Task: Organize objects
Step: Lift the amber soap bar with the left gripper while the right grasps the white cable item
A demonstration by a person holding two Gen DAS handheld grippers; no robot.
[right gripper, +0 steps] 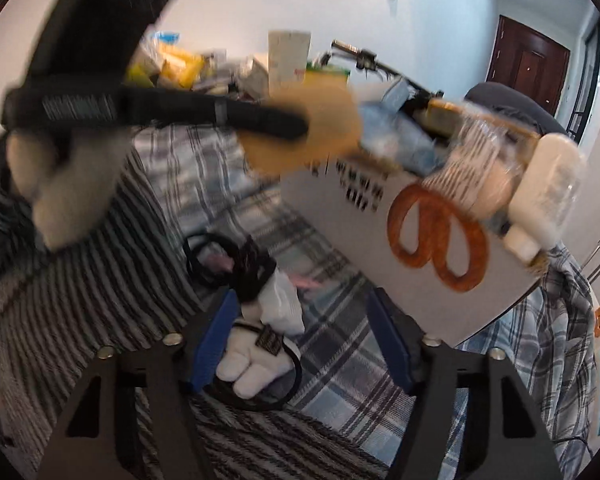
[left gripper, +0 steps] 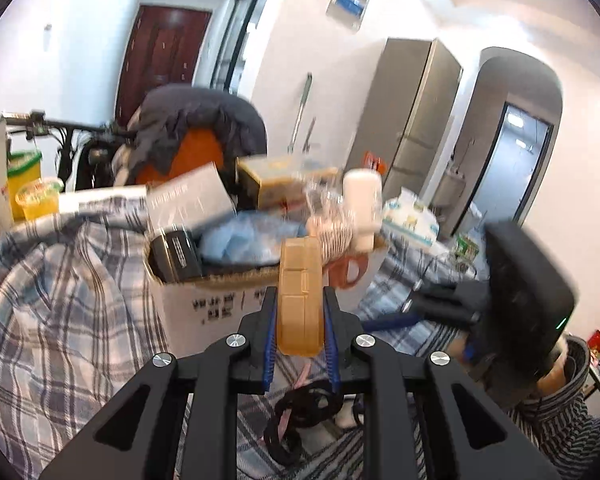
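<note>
Now left gripper (left gripper: 300,320) angled downward, jaws pinching tan block (left gripper: 300,296); right gripper (right gripper: 300,344) jaws spread.

Right hand-held gripper (right gripper: 300,344) jaws apart over white charger (right gripper: 260,364), cardboard box (right gripper: 380,232) beside

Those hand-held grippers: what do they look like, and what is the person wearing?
Each gripper, left and right, has black angular link arms joined by silver round rivets and blue ribbed pads lining the jaws. The left one has a boxy black body with a small green light. The person wears a white glove and striped sleeve.
</note>
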